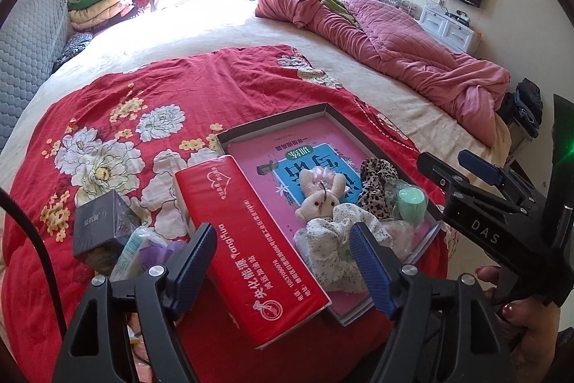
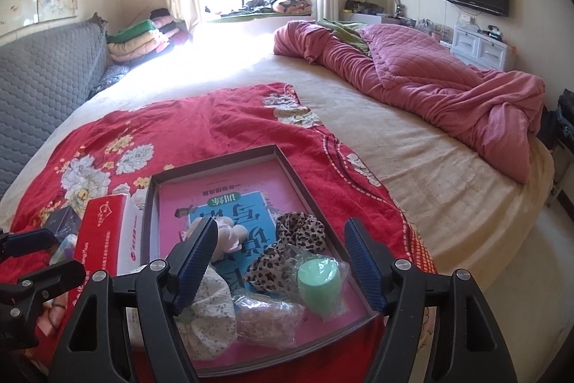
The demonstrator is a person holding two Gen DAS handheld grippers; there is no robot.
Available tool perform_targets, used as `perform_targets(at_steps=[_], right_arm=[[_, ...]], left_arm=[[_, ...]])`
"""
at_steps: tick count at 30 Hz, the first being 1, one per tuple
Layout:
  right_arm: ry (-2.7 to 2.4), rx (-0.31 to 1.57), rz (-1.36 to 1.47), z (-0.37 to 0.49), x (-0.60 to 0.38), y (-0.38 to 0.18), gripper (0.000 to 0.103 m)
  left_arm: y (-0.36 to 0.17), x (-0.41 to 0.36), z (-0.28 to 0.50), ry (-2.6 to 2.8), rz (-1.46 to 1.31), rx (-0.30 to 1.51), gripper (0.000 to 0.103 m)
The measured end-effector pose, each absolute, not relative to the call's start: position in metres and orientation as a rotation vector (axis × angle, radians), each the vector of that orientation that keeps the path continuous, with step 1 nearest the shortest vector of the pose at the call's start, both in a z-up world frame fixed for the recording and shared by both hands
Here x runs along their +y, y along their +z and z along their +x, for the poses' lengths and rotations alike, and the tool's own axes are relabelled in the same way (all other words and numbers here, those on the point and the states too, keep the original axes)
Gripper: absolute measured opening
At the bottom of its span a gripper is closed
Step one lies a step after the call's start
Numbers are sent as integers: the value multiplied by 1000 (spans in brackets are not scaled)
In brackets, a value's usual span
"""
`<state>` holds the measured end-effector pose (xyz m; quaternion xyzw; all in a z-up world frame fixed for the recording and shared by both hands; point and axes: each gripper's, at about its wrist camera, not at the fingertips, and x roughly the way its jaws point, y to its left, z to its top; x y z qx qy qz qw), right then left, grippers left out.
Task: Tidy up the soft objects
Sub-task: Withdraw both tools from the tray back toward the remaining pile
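Left wrist view: the left claw (image 1: 283, 261) is spread wide, its ribbed blue pads empty above a glossy red rectangular tissue pack (image 1: 247, 246). The pack leans on the edge of a shallow grey cardboard tray (image 1: 272, 121) set on a red floral quilt (image 1: 143, 88) on the bed. Inside lie a cream plush bunny in a crumpled floral dress (image 1: 323, 207), a leopard-print fabric scrunchie (image 1: 376, 182) and a mint-green rounded piece in clear plastic wrap (image 1: 410, 201).

Right wrist view: the right claw (image 2: 281, 262) also gapes wide and empty over the tray's near end, above a clear crinkled bag of pinkish stuff (image 2: 267, 316).
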<state>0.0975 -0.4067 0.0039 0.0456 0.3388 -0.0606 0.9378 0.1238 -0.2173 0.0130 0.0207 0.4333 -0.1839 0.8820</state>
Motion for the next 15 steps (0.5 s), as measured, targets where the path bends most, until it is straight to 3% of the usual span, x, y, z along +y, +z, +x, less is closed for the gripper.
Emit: perform_targets(at_steps=[15], right_arm=[[18,636,21,87,-338,45,75]], left_arm=[[44,-145,103,-273,-8,843,76]])
